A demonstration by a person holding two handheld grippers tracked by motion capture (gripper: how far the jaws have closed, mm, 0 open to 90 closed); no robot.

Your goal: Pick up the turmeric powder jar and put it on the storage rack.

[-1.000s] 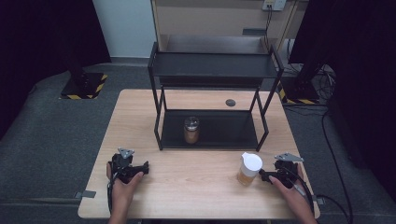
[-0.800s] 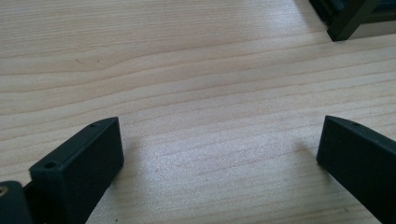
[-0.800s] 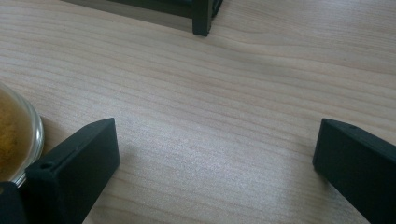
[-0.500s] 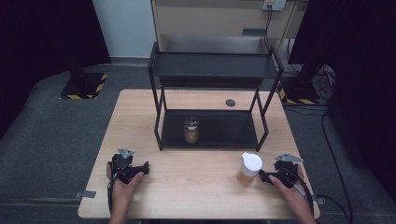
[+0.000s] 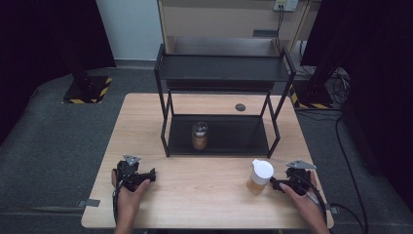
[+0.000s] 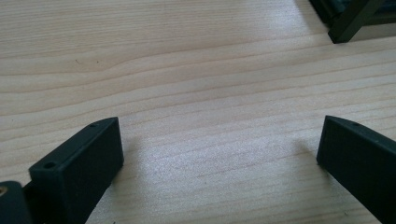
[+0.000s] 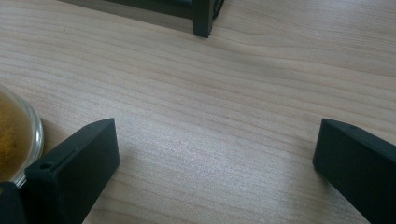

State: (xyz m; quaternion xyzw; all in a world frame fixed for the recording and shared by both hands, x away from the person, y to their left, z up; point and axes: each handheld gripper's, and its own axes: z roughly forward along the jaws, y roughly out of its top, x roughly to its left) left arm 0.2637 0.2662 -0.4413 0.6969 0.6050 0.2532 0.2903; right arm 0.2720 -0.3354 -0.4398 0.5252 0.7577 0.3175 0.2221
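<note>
Both grippers rest low on the wooden table point(image 5: 204, 195) with jaws spread wide and empty, seemingly parked. The right gripper point(image 5: 280, 185) sits just beside a white-lidded jar point(image 5: 259, 176); the left gripper point(image 5: 146, 174) lies well apart. Another jar point(image 5: 199, 135) stands on the black rack's point(image 5: 221, 73) lower shelf, whose posts frame it.

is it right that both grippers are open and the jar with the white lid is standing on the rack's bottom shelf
Not quite. Both grippers, left and right, are open, but the jar with the white lid stands on the table in front of the rack, beside the right gripper. The high view shows this. The jar on the bottom shelf is a different one, with a darker top.
</note>
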